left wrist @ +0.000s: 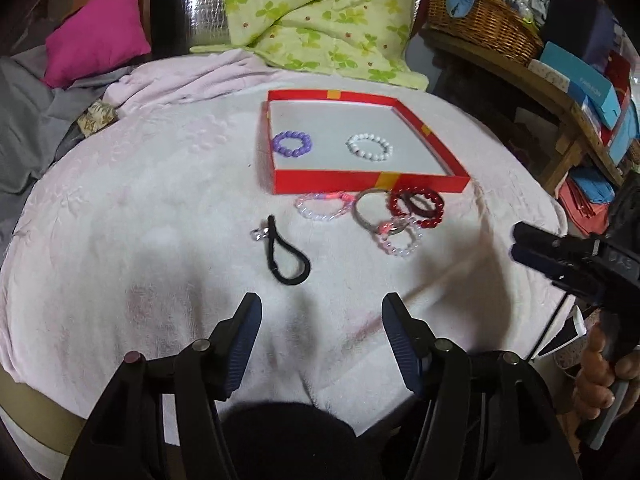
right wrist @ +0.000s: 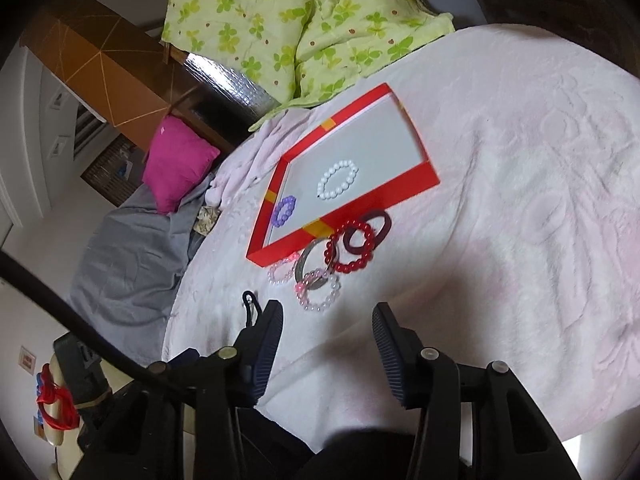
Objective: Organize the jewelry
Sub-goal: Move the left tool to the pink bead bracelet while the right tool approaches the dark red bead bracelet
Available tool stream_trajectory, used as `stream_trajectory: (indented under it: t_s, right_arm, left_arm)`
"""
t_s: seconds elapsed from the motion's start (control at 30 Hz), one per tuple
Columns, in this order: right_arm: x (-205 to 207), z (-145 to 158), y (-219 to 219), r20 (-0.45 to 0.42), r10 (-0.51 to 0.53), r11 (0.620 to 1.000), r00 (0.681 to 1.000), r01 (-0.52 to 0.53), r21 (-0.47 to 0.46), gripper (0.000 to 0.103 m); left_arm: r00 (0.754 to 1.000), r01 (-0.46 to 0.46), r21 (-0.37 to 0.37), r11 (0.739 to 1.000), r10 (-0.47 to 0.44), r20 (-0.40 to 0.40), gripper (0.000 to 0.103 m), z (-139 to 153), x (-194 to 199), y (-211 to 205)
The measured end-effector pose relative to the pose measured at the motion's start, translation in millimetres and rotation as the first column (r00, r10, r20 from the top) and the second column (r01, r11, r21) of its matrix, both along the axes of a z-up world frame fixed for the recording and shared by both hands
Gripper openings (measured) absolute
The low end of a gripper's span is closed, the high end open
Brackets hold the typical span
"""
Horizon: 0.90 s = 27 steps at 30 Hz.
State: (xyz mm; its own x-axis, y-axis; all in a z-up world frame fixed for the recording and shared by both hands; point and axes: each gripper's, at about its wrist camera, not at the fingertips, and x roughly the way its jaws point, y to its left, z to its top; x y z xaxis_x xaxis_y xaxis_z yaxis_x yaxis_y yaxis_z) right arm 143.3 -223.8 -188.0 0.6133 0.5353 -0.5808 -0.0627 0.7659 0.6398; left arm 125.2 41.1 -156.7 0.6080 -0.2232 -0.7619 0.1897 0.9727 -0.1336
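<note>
Hovering over the white blanket point(left wrist: 120, 240), we are holding both claws wide apart and empty: the left gripper point(left wrist: 322, 340) is pointing at the black hair tie point(left wrist: 286, 256) just ahead of it, and the right gripper point(right wrist: 326, 344) is facing the tangled pile ahead. We are judging the clear pink bracelet point(right wrist: 318, 290) the nearest pick; lifting it cleanly means pinching its free outer arc, away from the grey ring point(right wrist: 310, 266) overlapping it. Beyond the pile, the red tray point(right wrist: 400, 188) is already holding a white bead bracelet point(right wrist: 338, 180) and a purple bead bracelet point(right wrist: 285, 210), well apart. The red bead bracelet point(right wrist: 352, 250) is waiting just outside its wall.
</note>
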Motion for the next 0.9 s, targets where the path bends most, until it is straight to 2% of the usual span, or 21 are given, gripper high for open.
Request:
stream_trajectory:
  t_s: [0.13, 0.27, 0.33, 0.6, 0.67, 0.7, 0.73, 0.9]
  right_arm:
    - [0.6, -7.7, 10.3, -0.006, -0.009, 1.000, 1.000, 0.009, 0.000, 0.051]
    - [1.9, -16.2, 11.3, -0.008, -0.020, 1.000, 1.000, 0.020, 0.007, 0.051]
    - [4.0, -19.4, 7.8, -0.015, -0.030, 1.000, 0.999, 0.030, 0.007, 0.051]
    - [8.7, -26.9, -16.1, -0.028, -0.082, 0.996, 0.996, 0.083, 0.020, 0.051]
    - [10.6, -29.0, -20.2, -0.034, -0.088, 0.996, 0.996, 0.089, 0.024, 0.051]
    - [12.0, -31.1, -22.4, -0.040, -0.092, 0.995, 0.995, 0.093, 0.025, 0.051]
    - [13.0, -33.0, -24.1, -0.043, -0.094, 0.995, 0.995, 0.095, 0.025, 0.051]
    - [16.8, -40.9, -28.8, -0.061, -0.096, 0.995, 0.994, 0.097, 0.028, 0.051]
  left_arm:
    - [0.999, 0.041, -0.015, 0.999, -0.040, 0.033, 0.063, 5.3, 3.8, -8.6]
    - [0.996, 0.087, -0.048, 0.995, -0.087, 0.005, 0.063, -2.2, 19.9, -21.3]
    - [0.995, 0.098, -0.061, 0.993, -0.099, -0.015, 0.055, -10.1, 30.7, -26.2]
    - [0.983, 0.147, -0.120, 0.982, -0.159, -0.096, 0.054, -41.3, 73.8, -49.1]
    - [0.979, 0.156, -0.128, 0.979, -0.171, -0.114, 0.041, -48.0, 83.0, -55.8]
    - [0.976, 0.161, -0.132, 0.978, -0.177, -0.124, 0.029, -50.6, 86.3, -57.7]
    - [0.973, 0.166, -0.142, 0.976, -0.186, -0.137, 0.022, -54.1, 90.2, -60.6]
    - [0.969, 0.198, -0.137, 0.970, -0.215, -0.122, 0.009, -59.5, 92.6, -69.5]
